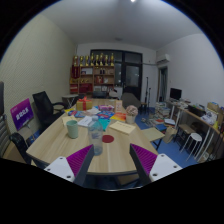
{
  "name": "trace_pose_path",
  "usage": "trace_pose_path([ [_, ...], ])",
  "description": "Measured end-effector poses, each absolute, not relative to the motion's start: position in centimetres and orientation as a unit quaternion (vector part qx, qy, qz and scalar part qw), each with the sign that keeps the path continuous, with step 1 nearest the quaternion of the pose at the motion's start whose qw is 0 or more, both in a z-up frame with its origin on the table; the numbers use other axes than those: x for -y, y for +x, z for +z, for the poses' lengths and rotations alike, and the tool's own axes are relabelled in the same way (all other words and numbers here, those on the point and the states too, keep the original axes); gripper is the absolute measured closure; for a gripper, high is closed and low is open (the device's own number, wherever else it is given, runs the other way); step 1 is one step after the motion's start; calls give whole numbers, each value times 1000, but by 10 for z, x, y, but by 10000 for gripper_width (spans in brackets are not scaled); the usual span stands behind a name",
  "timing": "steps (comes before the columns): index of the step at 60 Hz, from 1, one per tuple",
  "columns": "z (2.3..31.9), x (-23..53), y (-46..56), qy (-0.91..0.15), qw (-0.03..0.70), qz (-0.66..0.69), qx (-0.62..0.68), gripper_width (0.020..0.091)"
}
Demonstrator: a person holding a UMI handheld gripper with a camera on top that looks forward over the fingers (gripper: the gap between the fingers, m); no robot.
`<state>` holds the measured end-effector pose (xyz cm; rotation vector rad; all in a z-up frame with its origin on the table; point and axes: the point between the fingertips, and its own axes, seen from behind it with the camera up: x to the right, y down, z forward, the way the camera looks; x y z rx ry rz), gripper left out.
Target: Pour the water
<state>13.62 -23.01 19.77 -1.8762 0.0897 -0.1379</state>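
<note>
My gripper (111, 163) hangs over the near edge of a large oval wooden table (120, 150). Both fingers stand wide apart, magenta pads (79, 160) facing inward, and nothing is between them. Just ahead of the left finger stands a small clear cup (96, 146). A red round coaster or lid (108, 139) lies a little beyond it. Further back on the left side stands a pale green container (72, 129).
Several colourful objects and boxes (122, 127) clutter the middle and far part of the table. Black office chairs (43, 104) stand at the left, white chairs (192, 141) at the right. A shelf (92, 72) with items lines the far wall.
</note>
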Motion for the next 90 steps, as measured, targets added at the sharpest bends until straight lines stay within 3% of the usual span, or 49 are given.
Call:
trace_pose_path([
  [20, 114, 82, 84, -797, 601, -54, -32, 305],
  [30, 91, 20, 83, -789, 611, -47, -45, 306],
  [40, 89, -23, 87, -767, 636, -55, -59, 304],
  [42, 89, -30, 88, -765, 639, -57, -59, 310],
  [44, 78, -36, 87, -771, 631, -62, -58, 432],
  [45, 79, -37, 90, -771, 630, -67, -57, 493],
  [46, 81, -40, 89, -764, 639, -72, -58, 508],
  [52, 83, -52, 88, -756, 647, -91, -42, 560],
  [62, 80, -51, 85, -800, 592, -82, -47, 655],
  [74, 158, -90, 76, -784, 547, -250, 156, 656],
  [75, 175, -86, 83, -777, 536, -271, 187, 655],
  [76, 165, -102, 81, -764, 534, -296, 211, 658],
  [86, 197, -146, 53, -593, 393, -506, 488, 657],
  [90, 189, -173, 45, -519, 345, -545, 562, 651],
])
